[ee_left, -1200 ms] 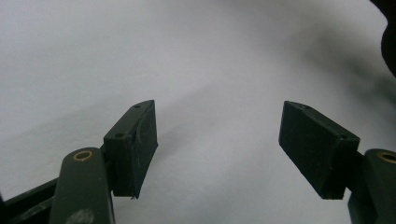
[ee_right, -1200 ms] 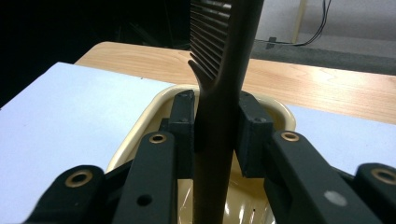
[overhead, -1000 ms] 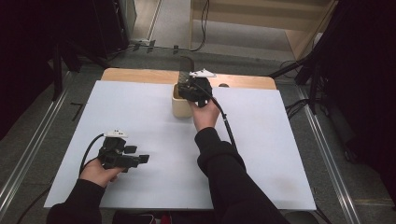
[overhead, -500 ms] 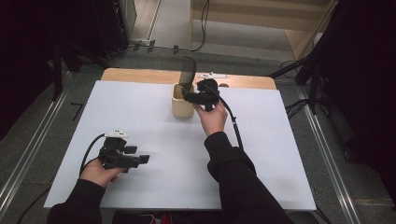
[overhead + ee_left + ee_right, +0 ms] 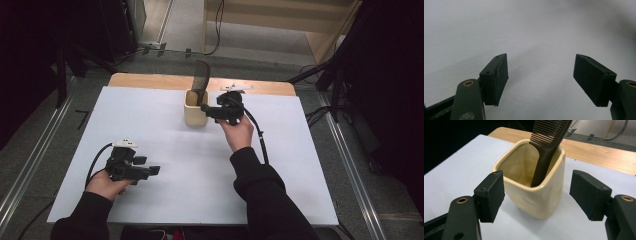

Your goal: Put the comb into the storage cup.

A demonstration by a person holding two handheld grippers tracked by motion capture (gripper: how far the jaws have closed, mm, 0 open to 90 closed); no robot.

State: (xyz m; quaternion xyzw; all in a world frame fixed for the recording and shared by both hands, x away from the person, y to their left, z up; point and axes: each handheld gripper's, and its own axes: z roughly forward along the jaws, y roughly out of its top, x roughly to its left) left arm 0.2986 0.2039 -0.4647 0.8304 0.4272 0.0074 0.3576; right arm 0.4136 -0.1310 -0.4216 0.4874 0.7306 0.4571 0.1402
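A cream square cup (image 5: 195, 108) (image 5: 536, 192) stands near the far middle of the white tabletop. A black comb (image 5: 200, 82) (image 5: 546, 150) stands handle-down in it, leaning against the rim. My right gripper (image 5: 209, 112) (image 5: 537, 197) is open just right of the cup, its jaws apart on either side of the cup's near corner and touching nothing. My left gripper (image 5: 152, 171) (image 5: 540, 77) rests low over the near left of the table, open, with bare white surface between its jaws.
The white sheet (image 5: 165, 145) covers a wooden table whose far edge (image 5: 150, 80) shows bare wood. Metal rails run along both sides. A cable (image 5: 260, 140) trails from the right gripper along the forearm.
The right gripper has let go of the comb, now standing in the cup, and has drawn back to the right of the cup. The left gripper has stayed still.
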